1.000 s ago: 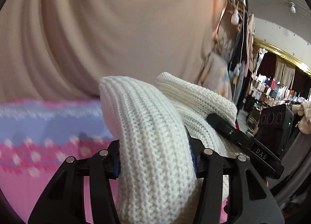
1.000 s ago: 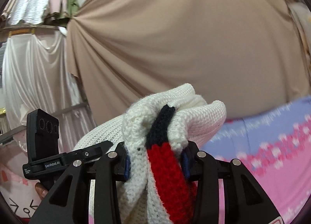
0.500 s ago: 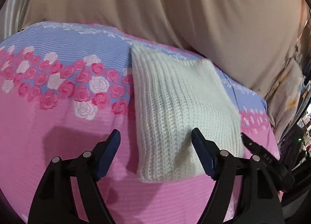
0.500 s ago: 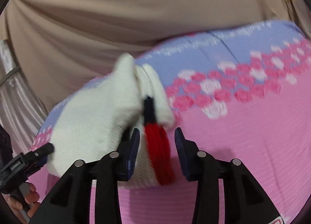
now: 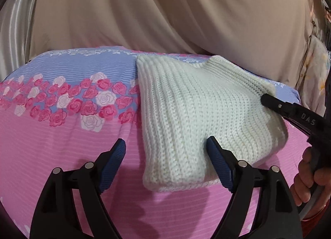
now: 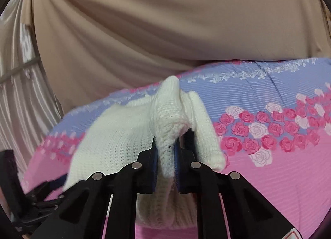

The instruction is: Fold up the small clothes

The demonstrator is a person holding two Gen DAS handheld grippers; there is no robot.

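Your left gripper (image 5: pixel 165 150) hangs with its jaws spread wide over the near edge of the folded white knit sweater (image 5: pixel 198 118). The sweater lies on the pink rose-print sheet (image 5: pixel 62 135), and your right gripper (image 5: pixel 289 112) touches its far right corner.

Looks like a fabric or clothing stall: rose-printed pink and blue sheet (image 5: pixel 62 135) over a bed, beige cloth (image 6: pixel 165 21) draped behind, shiny white curtains (image 6: pixel 14 98) hanging alongside.
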